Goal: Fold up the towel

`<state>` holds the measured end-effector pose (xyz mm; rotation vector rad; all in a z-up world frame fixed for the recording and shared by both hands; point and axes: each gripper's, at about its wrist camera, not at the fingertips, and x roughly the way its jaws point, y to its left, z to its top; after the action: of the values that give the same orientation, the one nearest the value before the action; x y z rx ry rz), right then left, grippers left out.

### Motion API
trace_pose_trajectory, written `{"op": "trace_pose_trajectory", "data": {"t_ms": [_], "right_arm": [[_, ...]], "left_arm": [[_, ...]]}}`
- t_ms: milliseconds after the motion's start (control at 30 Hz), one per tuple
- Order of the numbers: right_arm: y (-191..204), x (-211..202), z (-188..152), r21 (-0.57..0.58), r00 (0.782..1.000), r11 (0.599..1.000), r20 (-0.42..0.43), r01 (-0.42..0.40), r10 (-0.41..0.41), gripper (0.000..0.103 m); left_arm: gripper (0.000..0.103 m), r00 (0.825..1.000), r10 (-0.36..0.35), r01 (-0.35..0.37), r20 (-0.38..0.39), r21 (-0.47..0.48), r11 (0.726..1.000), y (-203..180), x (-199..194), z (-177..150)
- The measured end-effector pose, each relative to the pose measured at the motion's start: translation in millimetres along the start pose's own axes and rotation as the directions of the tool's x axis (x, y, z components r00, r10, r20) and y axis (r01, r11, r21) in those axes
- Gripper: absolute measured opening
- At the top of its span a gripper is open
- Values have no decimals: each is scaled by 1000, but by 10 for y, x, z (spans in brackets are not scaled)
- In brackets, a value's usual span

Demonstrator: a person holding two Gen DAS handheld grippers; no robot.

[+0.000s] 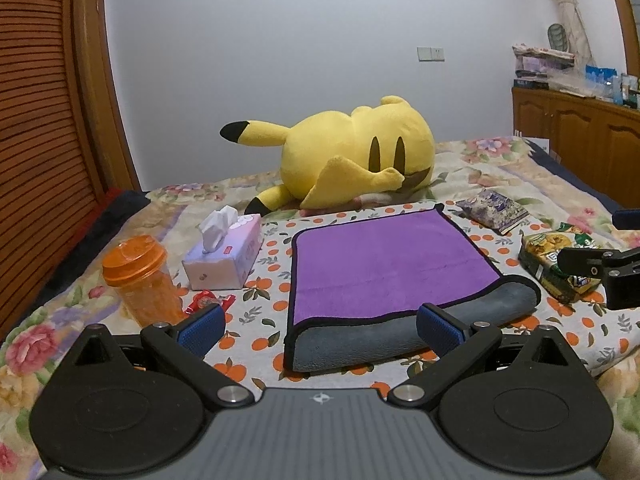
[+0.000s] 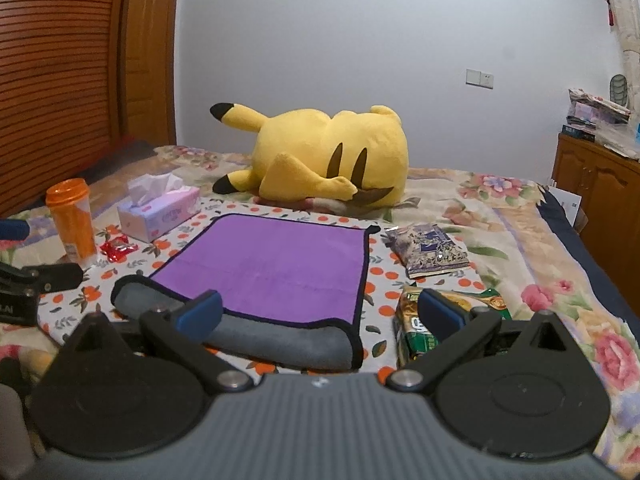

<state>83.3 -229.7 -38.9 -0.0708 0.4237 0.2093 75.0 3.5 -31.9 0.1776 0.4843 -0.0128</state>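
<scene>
Both grippers hang with jaws spread wide, holding nothing: left gripper (image 1: 320, 326), right gripper (image 2: 320, 312). Between them the purple towel (image 1: 384, 260) lies on the bed (image 1: 500, 168), near edge rolled over, grey underside showing.

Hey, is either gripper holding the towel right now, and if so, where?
Neither. The left gripper and right gripper are both open above the towel's rolled-back near edge.

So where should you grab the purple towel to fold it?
Probably grab the towel by its near edge, the grey rolled lip, one near corner per gripper, coming from the near side. That edge already sits raised and curled, so jaws could slip around it more easily than around the flat far edge.
</scene>
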Motion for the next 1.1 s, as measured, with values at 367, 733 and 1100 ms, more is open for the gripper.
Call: {"op": "trace_pose_trajectory", "data": {"t_ms": [367, 733, 1100], "right_arm": [[-54, 235, 39, 0, 1000, 1000, -21, 7, -7, 103], [-69, 429, 74, -5, 999, 1000, -35, -2, 2, 103], [-81, 620, 69, -10, 997, 1000, -70, -17, 16, 103]], "left_arm": [[103, 999, 0, 1, -45, 13, 1000, -4, 249, 13], [103, 996, -10, 11, -91, 16, 1000, -2, 488, 11], [103, 988, -11, 16, -155, 28, 999, 36, 783, -2]]}}
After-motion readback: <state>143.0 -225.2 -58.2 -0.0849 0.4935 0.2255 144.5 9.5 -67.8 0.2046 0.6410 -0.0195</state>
